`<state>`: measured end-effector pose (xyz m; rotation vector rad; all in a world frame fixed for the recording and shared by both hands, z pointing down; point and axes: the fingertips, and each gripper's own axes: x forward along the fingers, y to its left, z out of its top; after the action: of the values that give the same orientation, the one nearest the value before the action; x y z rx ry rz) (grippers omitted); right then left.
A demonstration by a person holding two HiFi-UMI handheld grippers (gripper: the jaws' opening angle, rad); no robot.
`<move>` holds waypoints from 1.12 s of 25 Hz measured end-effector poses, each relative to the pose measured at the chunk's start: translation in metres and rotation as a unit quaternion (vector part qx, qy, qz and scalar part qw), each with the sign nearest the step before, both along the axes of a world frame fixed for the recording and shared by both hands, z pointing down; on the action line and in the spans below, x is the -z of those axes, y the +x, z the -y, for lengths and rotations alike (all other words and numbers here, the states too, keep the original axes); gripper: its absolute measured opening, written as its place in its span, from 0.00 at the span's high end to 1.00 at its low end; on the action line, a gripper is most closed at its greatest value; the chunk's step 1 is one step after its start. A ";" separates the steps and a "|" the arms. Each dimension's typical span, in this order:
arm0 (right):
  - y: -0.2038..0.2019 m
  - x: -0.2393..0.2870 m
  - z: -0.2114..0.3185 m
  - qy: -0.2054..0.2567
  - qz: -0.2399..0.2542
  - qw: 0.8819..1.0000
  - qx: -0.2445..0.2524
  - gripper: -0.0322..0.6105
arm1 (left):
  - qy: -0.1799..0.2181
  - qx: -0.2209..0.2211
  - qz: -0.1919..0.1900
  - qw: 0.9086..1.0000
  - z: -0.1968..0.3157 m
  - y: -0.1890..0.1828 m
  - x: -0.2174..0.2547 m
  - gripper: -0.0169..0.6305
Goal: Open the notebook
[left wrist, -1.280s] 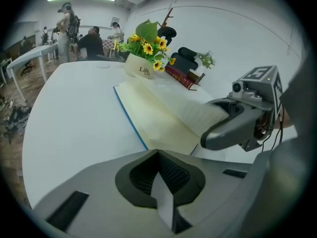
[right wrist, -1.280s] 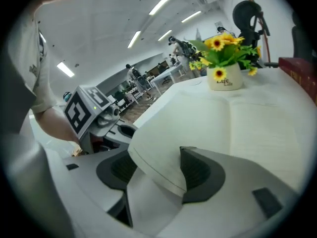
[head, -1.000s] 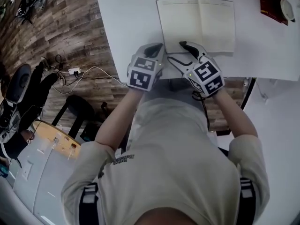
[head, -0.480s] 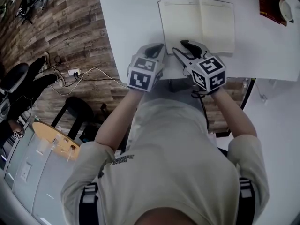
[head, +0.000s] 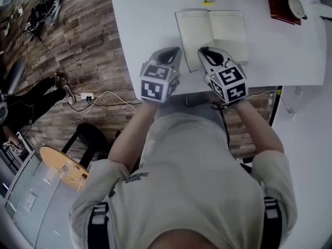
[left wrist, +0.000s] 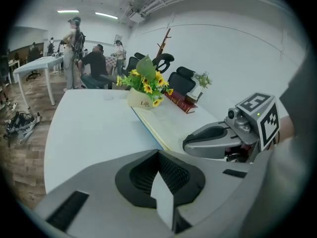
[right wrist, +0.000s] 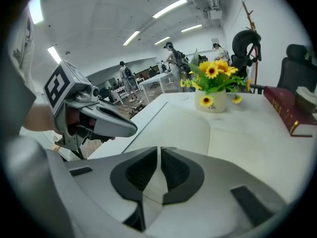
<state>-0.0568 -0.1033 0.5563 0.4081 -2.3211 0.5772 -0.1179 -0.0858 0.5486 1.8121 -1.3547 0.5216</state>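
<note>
Left side: table bare from near edge to far edge, widest way in.
Middle: notebook lies open and flat, low enough to pass over.
Far edge: flower pot stands just behind the notebook, blocks straight ahead.
Far right corner: red book, small white object at its right edge.
Right side: bare strip between notebook and red book.

Head view steeply down, gripper views low, notebook shared
</note>
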 end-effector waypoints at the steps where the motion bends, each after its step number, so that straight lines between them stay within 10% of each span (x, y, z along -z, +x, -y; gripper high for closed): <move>1: 0.001 0.006 0.004 0.007 0.002 1.000 -0.005 0.91 | 0.010 0.001 0.001 1.000 0.005 -0.002 0.008 0.95; 12: 0.026 0.085 0.036 0.083 0.036 0.994 -0.068 0.94 | 0.119 -0.011 0.020 0.993 0.039 0.000 0.102 0.95; 17: 0.043 0.130 0.044 0.125 0.056 0.986 -0.100 0.94 | 0.177 -0.052 0.089 0.979 0.043 0.013 0.140 0.95; 28: 0.071 0.227 0.036 0.216 0.107 0.961 -0.137 0.94 | 0.290 -0.065 0.084 0.951 0.032 0.043 0.230 0.95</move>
<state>0.0146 -0.1391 0.3294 0.9232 -2.6198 0.2412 -0.0748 -0.1182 0.3188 2.3874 -1.6310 0.3714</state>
